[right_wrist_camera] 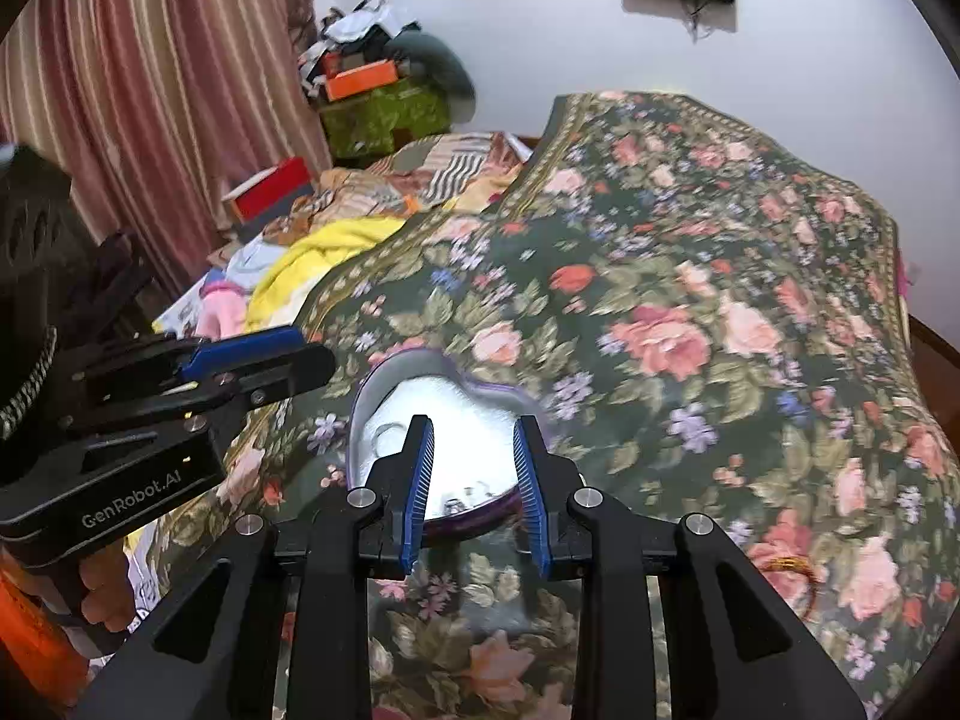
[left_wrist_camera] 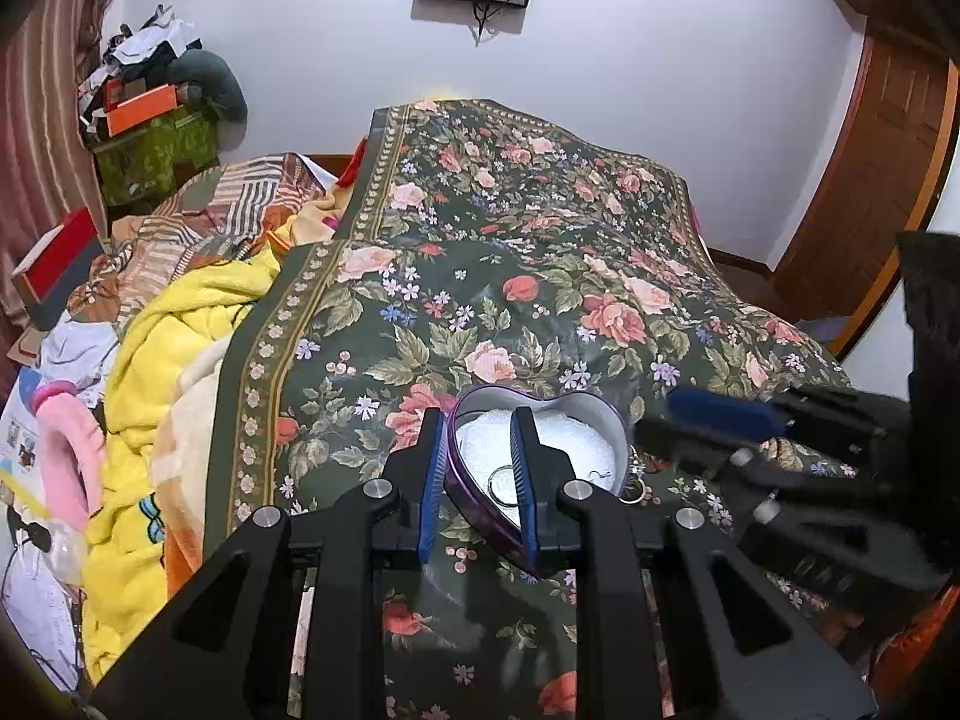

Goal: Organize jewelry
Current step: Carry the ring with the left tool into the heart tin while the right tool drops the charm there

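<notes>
A purple heart-shaped tin (left_wrist_camera: 543, 420) sits on the floral bedspread (left_wrist_camera: 480, 276), lined with white. The left gripper (left_wrist_camera: 478, 450) straddles the tin's rim at about nine o'clock, one pad outside, one inside, jaws apart. Rings (left_wrist_camera: 503, 483) lie inside near five o'clock; more jewelry (left_wrist_camera: 636, 483) rests just outside at three o'clock. The right gripper (right_wrist_camera: 474, 450) hovers with jaws apart over the tin, though that view looks motion-blurred.

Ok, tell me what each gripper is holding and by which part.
Nothing is held. The left gripper and the right gripper both stand open near the heart-shaped tin, which rests on the floral bedspread.
</notes>
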A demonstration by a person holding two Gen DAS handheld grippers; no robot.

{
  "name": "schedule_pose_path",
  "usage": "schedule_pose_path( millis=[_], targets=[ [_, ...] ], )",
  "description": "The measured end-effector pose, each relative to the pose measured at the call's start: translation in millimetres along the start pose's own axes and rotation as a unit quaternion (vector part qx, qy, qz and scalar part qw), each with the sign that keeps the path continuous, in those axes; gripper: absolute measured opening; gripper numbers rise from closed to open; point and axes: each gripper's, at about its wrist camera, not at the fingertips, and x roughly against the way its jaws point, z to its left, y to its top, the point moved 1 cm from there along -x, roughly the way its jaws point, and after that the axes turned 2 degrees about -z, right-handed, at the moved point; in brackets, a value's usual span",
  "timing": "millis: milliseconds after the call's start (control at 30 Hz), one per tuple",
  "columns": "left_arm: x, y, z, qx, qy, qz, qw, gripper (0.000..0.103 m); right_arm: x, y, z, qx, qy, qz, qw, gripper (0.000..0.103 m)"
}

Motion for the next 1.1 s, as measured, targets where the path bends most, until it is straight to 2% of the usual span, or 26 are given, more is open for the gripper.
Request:
schedule_pose_path(
  millis=[67,167,467,933,1000,1067,1100],
  targets=[
    [4.3,1.3,-2.8,-0.002,0.001,-0.003,1.0000,0.020,11.5,2.1,-6.9,-0.008,-0.009,-0.011,1.000,0.025],
    [12.4,3.1,-9.2,-0.007,0.002,-0.011,0.9999,0.030,28.3,4.0,-17.6,-0.018,-0.028,-0.026,0.999,0.025],
    [25.7,3.7,-39.3,-0.029,-0.009,-0.017,0.9994,0.034,69.7,-4.4,-59.4,-0.051,-0.085,-0.048,0.994,0.025],
    [3.6,-22.3,-91.4,-0.057,-0.055,0.040,0.9961,0.034,99.6,-50.4,-114.7,-0.096,-0.138,-0.023,0.985,0.026],
    [-1.5,-27.2,-94.0,-0.057,-0.058,0.050,0.9954,0.034,100.3,-57.6,-120.0,-0.102,-0.142,-0.015,0.984,0.028],
    [-6.8,-31.4,-96.6,-0.058,-0.058,0.059,0.9949,0.034,100.9,-64.5,-124.7,-0.109,-0.146,-0.011,0.983,0.042],
    [-9.8,-33.6,-97.3,-0.058,-0.059,0.064,0.9945,0.034,100.8,-66.9,-126.4,-0.111,-0.147,-0.010,0.983,0.045]
  ],
)
